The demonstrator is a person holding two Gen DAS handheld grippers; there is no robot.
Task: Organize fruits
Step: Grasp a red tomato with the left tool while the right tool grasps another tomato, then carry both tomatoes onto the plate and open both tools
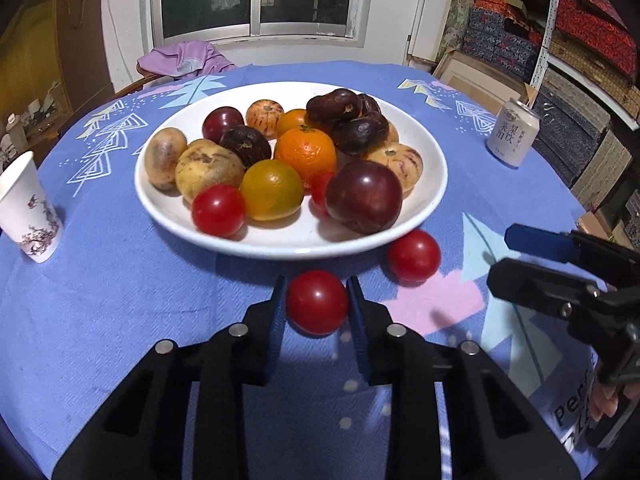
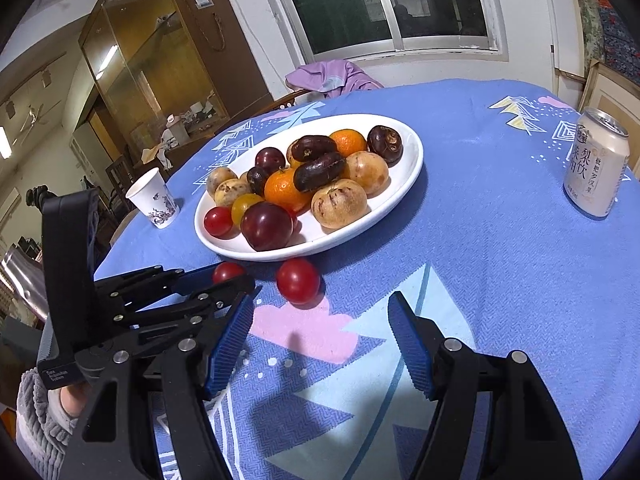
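Gripping a red tomato (image 1: 317, 302) on the blue cloth (image 1: 120, 300) just before the plate (image 1: 432, 184), the left gripper (image 1: 316, 294) is clenched on it, pads at both sides. A second tomato (image 1: 414, 255) lies beside the rim. The right gripper (image 2: 320, 344) hangs released over bare cloth. A cup (image 1: 28, 208) stands left, a can (image 1: 513, 132) right.

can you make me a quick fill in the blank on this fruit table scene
1. The left tool is shut on a red ____.
2. A second loose tomato lies on the blue ____, beside the plate.
3. The right tool holds ____.
4. The drink can stands ____.

Missing words: tomato; tablecloth; nothing; upright
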